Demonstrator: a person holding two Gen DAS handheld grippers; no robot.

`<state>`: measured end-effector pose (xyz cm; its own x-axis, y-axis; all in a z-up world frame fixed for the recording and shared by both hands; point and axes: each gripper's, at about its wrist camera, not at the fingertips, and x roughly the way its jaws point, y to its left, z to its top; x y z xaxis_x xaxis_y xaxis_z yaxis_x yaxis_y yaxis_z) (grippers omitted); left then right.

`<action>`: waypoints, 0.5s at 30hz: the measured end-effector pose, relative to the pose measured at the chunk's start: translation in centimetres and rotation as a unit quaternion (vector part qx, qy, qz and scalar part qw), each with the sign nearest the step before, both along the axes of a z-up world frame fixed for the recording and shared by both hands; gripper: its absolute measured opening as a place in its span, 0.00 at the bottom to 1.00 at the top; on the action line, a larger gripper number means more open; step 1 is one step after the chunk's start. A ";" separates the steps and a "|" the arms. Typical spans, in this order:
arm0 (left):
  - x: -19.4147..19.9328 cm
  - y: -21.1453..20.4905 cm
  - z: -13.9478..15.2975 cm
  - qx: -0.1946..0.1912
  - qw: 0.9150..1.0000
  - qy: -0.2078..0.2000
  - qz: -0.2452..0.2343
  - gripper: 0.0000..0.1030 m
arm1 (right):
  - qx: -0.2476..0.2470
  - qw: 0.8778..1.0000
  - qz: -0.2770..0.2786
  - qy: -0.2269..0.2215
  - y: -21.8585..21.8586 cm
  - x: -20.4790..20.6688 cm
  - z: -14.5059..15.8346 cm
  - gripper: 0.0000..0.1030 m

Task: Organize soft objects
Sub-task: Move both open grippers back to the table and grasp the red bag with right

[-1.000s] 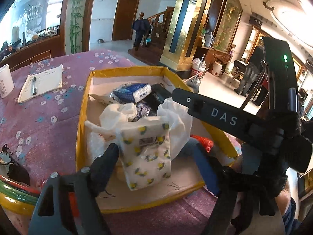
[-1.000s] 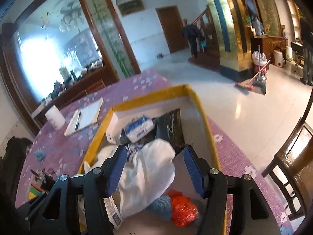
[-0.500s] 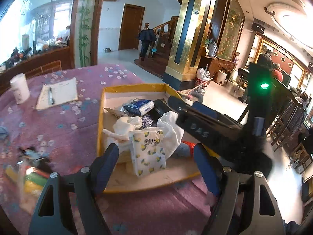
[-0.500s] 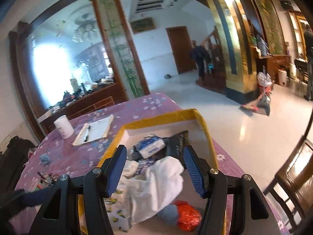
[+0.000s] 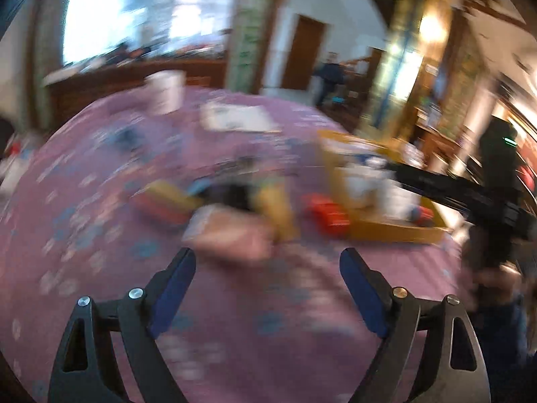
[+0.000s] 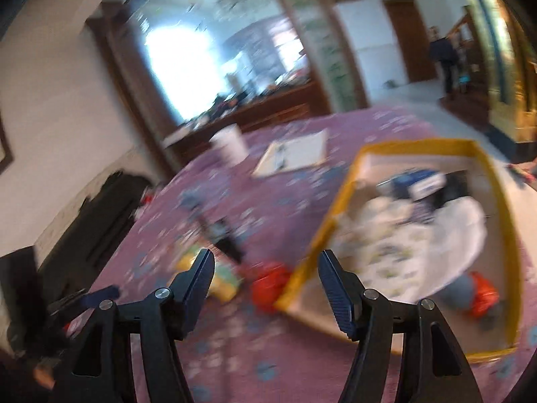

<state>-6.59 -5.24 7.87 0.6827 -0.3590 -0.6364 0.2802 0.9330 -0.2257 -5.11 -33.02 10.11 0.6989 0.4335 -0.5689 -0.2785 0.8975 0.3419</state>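
Yellow-rimmed tray (image 6: pixel 349 181) holds white cloth (image 6: pixel 459 228), tissue packs; sits at 3 o'clock on purple desk (image 6: pixel 268 352). Left tongs (image 5: pixel 267 270) empty, just widened; right tongs (image 6: pixel 266 270) likewise. Blurred clutter at 12 o'clock ahead of left tongs.

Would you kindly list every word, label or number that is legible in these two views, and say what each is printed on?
None can be read; both views are motion-blurred.
Blue pack in the yellow box: white label, lettering smeared.
Patterned tissue pack: print unreadable.
Notepad: no writing legible.
White cup: nothing legible.
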 end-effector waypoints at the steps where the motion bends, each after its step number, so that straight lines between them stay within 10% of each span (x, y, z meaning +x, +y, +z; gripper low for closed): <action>1: 0.6 1.8 -0.6 -0.004 1.000 0.007 0.030 0.84 | -0.007 1.000 0.008 0.008 0.8 0.3 -0.2 0.67; 7: 1.9 5.9 -3.4 -0.022 0.996 0.033 0.080 0.84 | -0.142 0.986 0.030 0.081 6.3 4.6 -2.6 0.66; 15: 2.2 6.3 -3.7 -0.050 0.996 0.037 0.064 0.84 | -0.355 0.919 0.087 0.145 10.5 8.0 -7.3 0.60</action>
<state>-4.44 1.06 4.14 0.6796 -0.3356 -0.6523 0.1389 0.9320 -0.3348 2.92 -22.52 2.82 0.4288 -0.0286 -0.9030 -0.4280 0.8738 -0.2309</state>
